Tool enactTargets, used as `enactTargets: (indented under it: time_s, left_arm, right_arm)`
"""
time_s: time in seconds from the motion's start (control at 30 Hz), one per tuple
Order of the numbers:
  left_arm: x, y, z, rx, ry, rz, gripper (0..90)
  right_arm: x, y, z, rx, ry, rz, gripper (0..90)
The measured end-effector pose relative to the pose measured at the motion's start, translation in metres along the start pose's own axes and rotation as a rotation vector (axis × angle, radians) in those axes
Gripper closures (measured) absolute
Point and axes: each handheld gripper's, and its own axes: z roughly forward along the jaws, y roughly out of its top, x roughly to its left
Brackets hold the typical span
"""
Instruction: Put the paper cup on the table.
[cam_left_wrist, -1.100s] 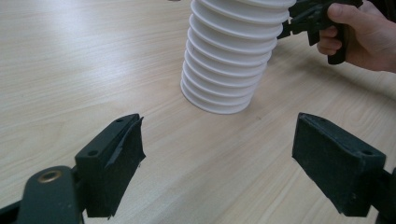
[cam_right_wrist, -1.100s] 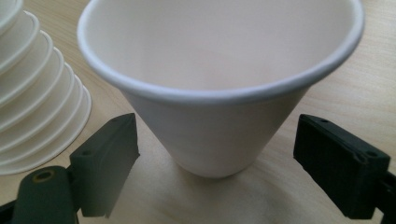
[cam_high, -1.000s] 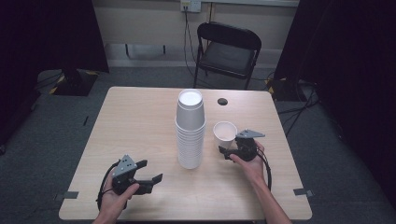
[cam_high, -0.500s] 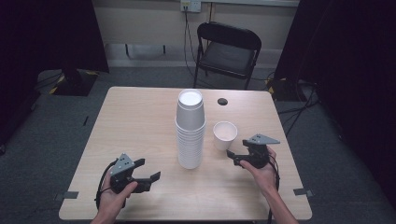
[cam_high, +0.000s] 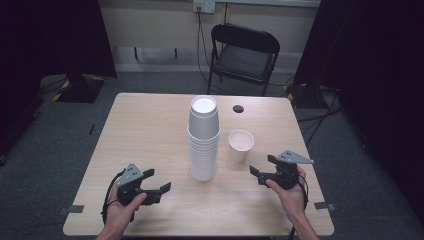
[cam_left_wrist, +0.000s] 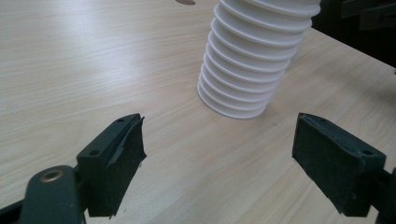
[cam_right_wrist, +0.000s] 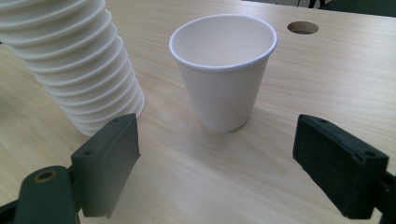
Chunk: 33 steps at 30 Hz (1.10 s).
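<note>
The single white paper cup (cam_high: 241, 144) stands upright, mouth up, on the pale wooden surface (cam_high: 150, 130), just to the 3 o'clock side of the tall stack of upside-down white paper cups (cam_high: 203, 138). From the right tool (cam_high: 262, 171) it lies at about 11 o'clock, near; the left tool (cam_high: 159, 186) is well apart beyond the stack. Both tools gape, released and empty.

Matt white paper cup (cam_right_wrist: 223, 70), ridged paper cup stack (cam_high: 203, 140), pale wood-grain table (cam_high: 140, 130)
</note>
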Motion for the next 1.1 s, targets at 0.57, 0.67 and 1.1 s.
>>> enactTargets:
  time_s: [0.57,0.67,1.1]
  left_arm:
    - [0.007,0.0,-0.018,-0.044,0.097,0.022,16.7]
    - [0.009,-0.001,-0.025,-0.049,0.111,0.019,16.2]
    - [0.022,-0.009,-0.029,-0.018,0.151,-0.001,16.2]
  right_arm:
    - [0.008,-0.027,-0.052,0.005,-0.047,0.025,14.3]
    - [0.007,-0.038,-0.063,0.024,-0.068,0.033,14.4]
    - [-0.005,-0.072,-0.08,0.085,-0.137,0.126,14.3]
